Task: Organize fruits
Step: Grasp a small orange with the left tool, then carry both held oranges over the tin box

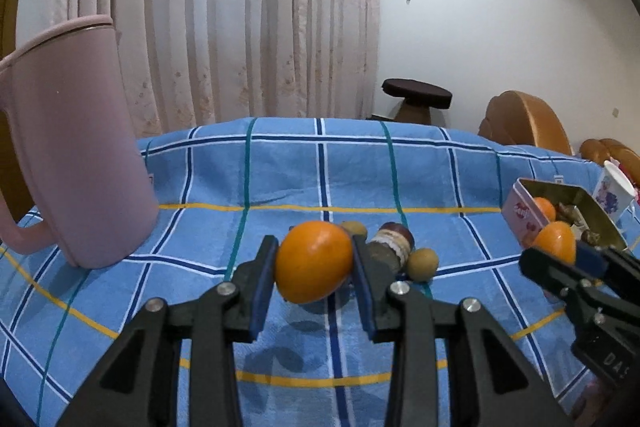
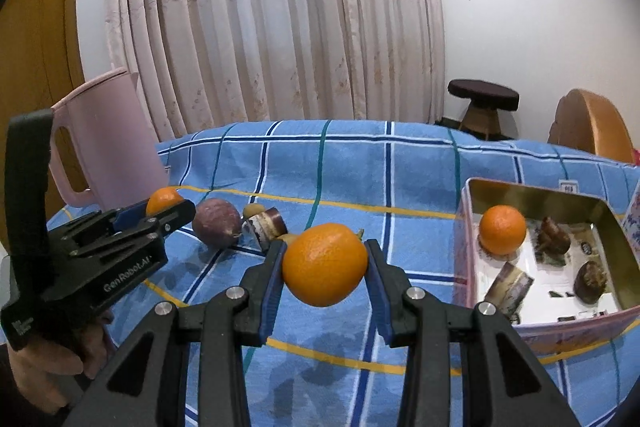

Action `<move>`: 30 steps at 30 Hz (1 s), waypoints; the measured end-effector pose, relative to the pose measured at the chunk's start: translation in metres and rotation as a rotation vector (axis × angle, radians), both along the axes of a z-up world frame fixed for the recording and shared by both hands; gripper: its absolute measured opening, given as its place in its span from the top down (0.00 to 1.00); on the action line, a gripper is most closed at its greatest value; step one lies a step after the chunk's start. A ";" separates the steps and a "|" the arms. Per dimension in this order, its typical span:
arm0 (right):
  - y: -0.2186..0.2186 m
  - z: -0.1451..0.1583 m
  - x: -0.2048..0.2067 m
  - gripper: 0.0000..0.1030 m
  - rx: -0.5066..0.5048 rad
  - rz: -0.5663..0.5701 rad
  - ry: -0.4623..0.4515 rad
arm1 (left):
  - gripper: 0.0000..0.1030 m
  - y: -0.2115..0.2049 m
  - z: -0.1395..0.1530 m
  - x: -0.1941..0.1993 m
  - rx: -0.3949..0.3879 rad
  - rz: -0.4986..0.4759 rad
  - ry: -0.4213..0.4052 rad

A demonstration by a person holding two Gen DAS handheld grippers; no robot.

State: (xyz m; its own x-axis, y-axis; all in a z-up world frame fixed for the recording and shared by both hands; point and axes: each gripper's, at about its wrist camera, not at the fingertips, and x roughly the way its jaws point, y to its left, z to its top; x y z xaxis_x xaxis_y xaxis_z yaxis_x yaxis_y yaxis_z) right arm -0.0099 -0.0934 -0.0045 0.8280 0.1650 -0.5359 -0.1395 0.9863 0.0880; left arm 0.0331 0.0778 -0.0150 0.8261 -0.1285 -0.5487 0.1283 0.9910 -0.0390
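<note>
My left gripper (image 1: 314, 261) is shut on an orange (image 1: 314, 261) and holds it just above the blue checked cloth. It also shows in the right wrist view (image 2: 168, 211) with that orange (image 2: 162, 199). My right gripper (image 2: 325, 269) is shut on a second orange (image 2: 325, 269), lifted above the cloth left of the pink tin box (image 2: 464, 227). In the left wrist view it (image 1: 560, 251) holds that orange (image 1: 556, 241) by the box (image 1: 520, 211). The box holds a third orange (image 2: 503, 229) and several brown items.
A purple passion fruit (image 2: 216, 223), a brown-and-white wrapped roll (image 2: 266, 225) and small greenish-brown fruits (image 1: 422, 263) lie on the cloth mid-table. A tall pink jug (image 1: 76, 147) stands at the left. A paper cup (image 1: 614, 187) stands behind the box. Chairs and a stool stand beyond the table.
</note>
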 end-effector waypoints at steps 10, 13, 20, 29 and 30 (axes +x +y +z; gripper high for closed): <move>-0.027 0.006 -0.010 0.60 -0.007 -0.010 -0.028 | 0.64 -0.035 0.001 -0.012 0.003 0.015 -0.015; -0.036 0.008 -0.012 0.60 -0.010 -0.016 -0.036 | 0.64 -0.050 0.001 -0.014 0.003 0.000 -0.017; -0.059 0.011 -0.015 0.60 -0.017 -0.044 -0.043 | 0.64 -0.079 0.002 -0.019 -0.009 -0.040 -0.019; -0.086 0.016 -0.016 0.60 -0.059 -0.108 -0.059 | 0.64 -0.113 0.005 -0.023 -0.015 -0.077 -0.034; -0.091 0.017 -0.016 0.60 -0.067 -0.118 -0.064 | 0.64 -0.119 0.006 -0.023 -0.012 -0.087 -0.034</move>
